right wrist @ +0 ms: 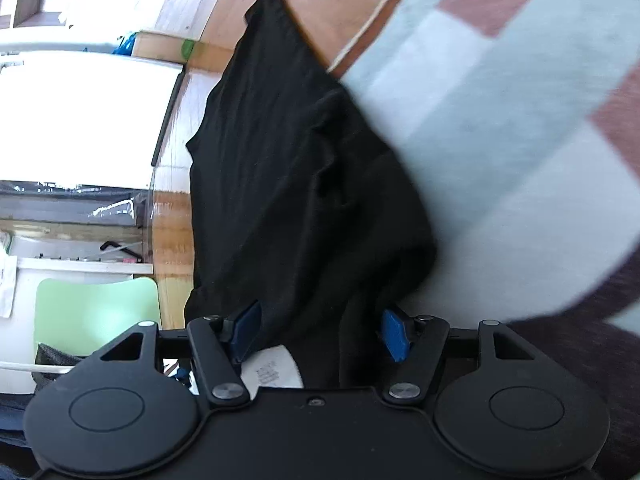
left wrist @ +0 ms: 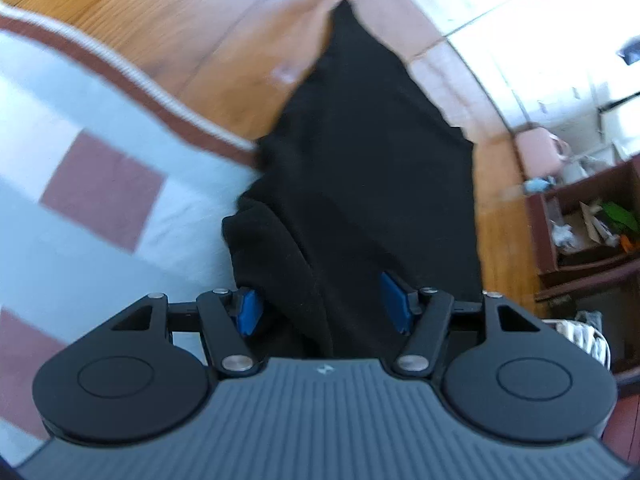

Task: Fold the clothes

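Both hand-held grippers, the left [left wrist: 324, 304] and the right [right wrist: 320, 332], stand with blue pads parted and the black garment [left wrist: 360, 168] bunched between them; whether either pad presses the cloth I cannot tell, since dark folds hide the contact. It drapes from the jaws over the rug [left wrist: 80, 128] and wood floor [left wrist: 192, 28], soft and limp, so it is best pinched at a hem or corner. Its shape, its sleeves and the white tag [right wrist: 272, 372] stay blurred.

Ahead of the left gripper [left wrist: 322, 306], whose pads [left wrist: 249, 312] are blue, hangs a plain black garment [left wrist: 360, 184]. To its left lies a pale grey rug [left wrist: 120, 112] with reddish-brown squares and border. The floor [left wrist: 180, 12] beyond is orange-brown wood.
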A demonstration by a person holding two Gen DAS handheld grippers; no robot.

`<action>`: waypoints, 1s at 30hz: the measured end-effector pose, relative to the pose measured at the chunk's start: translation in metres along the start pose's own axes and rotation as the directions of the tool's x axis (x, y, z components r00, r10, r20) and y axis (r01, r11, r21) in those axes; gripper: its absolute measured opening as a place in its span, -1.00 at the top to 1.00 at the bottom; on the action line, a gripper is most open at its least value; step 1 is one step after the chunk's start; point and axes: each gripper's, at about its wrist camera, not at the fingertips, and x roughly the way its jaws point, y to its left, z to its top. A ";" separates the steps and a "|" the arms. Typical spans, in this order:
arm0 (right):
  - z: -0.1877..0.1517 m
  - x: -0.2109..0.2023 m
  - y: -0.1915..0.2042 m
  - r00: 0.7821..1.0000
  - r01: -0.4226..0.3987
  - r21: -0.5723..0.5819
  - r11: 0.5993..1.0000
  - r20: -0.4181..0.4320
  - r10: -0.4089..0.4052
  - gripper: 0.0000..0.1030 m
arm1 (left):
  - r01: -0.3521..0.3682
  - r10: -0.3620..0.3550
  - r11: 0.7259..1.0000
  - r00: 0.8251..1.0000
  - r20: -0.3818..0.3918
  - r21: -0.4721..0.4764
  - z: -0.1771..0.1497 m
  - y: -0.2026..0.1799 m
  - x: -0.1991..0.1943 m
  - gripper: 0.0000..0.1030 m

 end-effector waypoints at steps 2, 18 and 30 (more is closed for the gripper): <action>0.002 0.008 0.014 1.000 0.024 -0.045 0.999 -0.007 -0.025 -0.34 | -0.037 0.037 0.998 0.999 -0.004 0.059 -0.004 -0.010 0.005 -0.17; -0.014 0.011 0.037 0.979 0.201 -0.182 0.963 0.064 -0.192 -0.33 | -0.068 0.061 0.979 0.997 0.043 0.192 -0.005 -0.036 0.013 -0.23; -0.009 0.036 0.047 0.981 0.196 -0.127 0.972 0.030 -0.194 -0.36 | -0.225 0.221 0.944 0.974 0.044 0.240 -0.003 -0.031 0.017 0.48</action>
